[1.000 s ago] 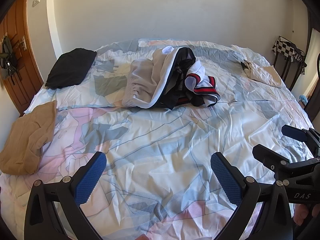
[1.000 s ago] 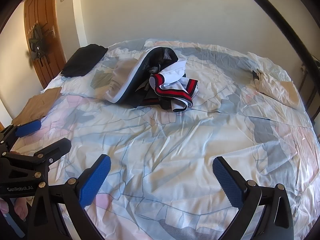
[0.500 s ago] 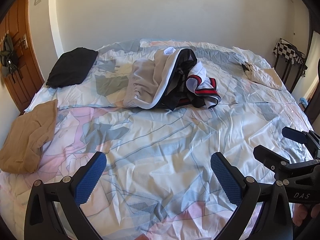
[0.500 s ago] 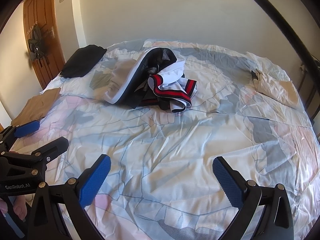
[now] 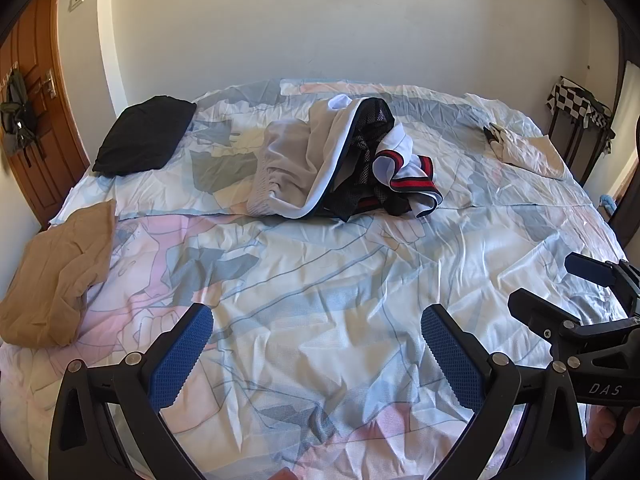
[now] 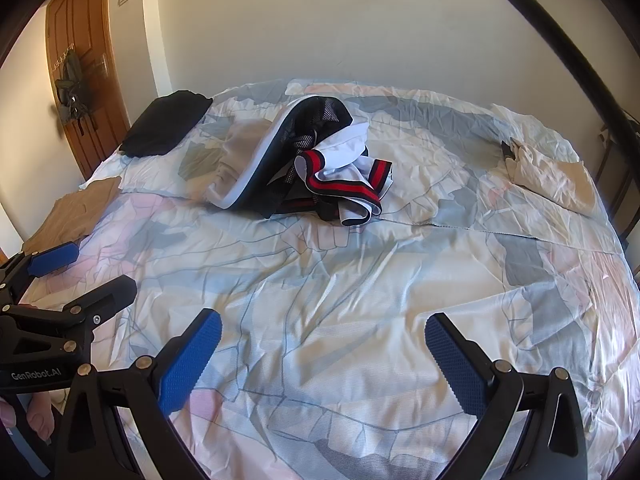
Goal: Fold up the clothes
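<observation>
A heap of clothes lies at the middle back of the bed: a grey-white garment, black mesh, and a white piece with red and black bands. A folded black garment lies back left, a tan garment at the left edge, a cream garment back right. My left gripper is open and empty above the near bedsheet. My right gripper is open and empty beside it, and it also shows at the right of the left wrist view.
The bed has a wrinkled pastel patterned sheet. A wooden door with a hanging bag is at the left. A chair with a checkered cloth stands at the right of the bed. A plain wall is behind.
Both grippers have drifted slightly forward and to the left over the bed; both stay open. The clothes have not moved.
</observation>
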Motion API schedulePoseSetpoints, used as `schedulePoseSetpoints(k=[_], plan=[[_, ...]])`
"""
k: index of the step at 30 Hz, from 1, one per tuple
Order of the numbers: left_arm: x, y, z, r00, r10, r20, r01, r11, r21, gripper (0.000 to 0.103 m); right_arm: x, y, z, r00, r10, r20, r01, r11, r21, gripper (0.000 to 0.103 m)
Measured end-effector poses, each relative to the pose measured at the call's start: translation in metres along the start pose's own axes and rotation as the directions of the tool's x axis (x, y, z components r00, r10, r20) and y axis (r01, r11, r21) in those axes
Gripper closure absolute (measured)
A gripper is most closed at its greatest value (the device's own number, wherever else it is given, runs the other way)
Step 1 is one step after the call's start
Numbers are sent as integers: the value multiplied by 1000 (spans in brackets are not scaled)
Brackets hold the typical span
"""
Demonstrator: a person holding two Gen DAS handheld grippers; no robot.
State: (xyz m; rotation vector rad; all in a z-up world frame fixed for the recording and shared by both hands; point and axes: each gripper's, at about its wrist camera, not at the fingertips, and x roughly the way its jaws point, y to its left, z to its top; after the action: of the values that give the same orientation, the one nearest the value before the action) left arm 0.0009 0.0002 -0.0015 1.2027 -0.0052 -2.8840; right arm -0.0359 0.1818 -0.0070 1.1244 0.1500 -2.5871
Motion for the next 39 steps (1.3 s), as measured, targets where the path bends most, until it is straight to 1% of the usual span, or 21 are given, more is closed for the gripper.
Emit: schedulePoseSetpoints(k=[6,8,9,12,13,14,18,19,22,23,25,27,29,30,32,34,35,36,37,38,39], plan=[[-1,-3,2,1000,3,-1,-3,1000,-1,0,-1,0,0,1000,-2,3,2,1000,0,0],[-4,-2,5,1000,18,6,-18,1000,-4,0,-3,-2,1,1000,0,7,0,1000,13,0],[-6,0,8,1000,26,15,-26,1000,-12,0,-4,-5,3,1000,4,8,-5,1000,28,0],[-15,11,24,998,22,53,-17,996,-87,0,-7,-18,11,999,45,11,-46,992,118,0],[-16,16,31,998,25,64,-17,994,-112,0,-7,-23,14,998,65,10,-66,986,153,0],[-14,21,39,997,28,71,-17,989,-144,0,-6,-30,18,994,107,7,-106,974,198,0],[7,47,70,996,44,83,-16,952,-307,0,8,-51,39,977,213,-31,-192,927,321,0],[12,54,78,995,48,85,-16,938,-347,0,13,-54,49,972,234,-40,-208,920,332,0],[28,74,102,994,62,91,-13,887,-461,0,26,-55,81,968,251,-26,-230,918,323,0],[35,80,107,993,67,93,-14,875,-484,0,33,-54,92,962,271,-26,-249,914,320,0],[62,87,108,993,81,87,-29,878,-479,0,51,-49,116,954,291,-67,-257,915,310,0],[98,90,100,995,95,42,-67,896,-440,0,72,-38,139,941,324,-96,-283,912,297,0],[132,94,90,995,85,-44,-95,898,-429,0,90,-28,159,922,375,-102,-329,893,308,0],[146,97,87,994,72,-84,-102,894,-436,0,107,-21,173,902,419,-109,-363,870,334,0],[169,104,82,986,63,-153,-127,881,-457,0,136,-13,190,872,472,-133,-389,830,399,1],[181,108,81,982,60,-177,-135,882,-452,0,165,-5,204,841,519,-153,-403,789,463,5],[185,109,81,982,60,-178,-135,886,-444,0,178,-4,207,837,519,-172,-385,783,489,7],[189,110,82,982,60,-180,-134,890,-437,0,193,-3,208,841,498,-211,-339,789,513,7],[193,110,82,982,60,-181,-134,893,-429,0,210,-2,207,841,476,-259,-284,795,536,12],[196,111,82,981,65,-181,-137,897,-420,0,224,0,205,830,481,-281,-268,787,556,18],[197,111,82,980,76,-183,-147,898,-415,0,237,2,203,817,496,-294,-264,775,574,21]])
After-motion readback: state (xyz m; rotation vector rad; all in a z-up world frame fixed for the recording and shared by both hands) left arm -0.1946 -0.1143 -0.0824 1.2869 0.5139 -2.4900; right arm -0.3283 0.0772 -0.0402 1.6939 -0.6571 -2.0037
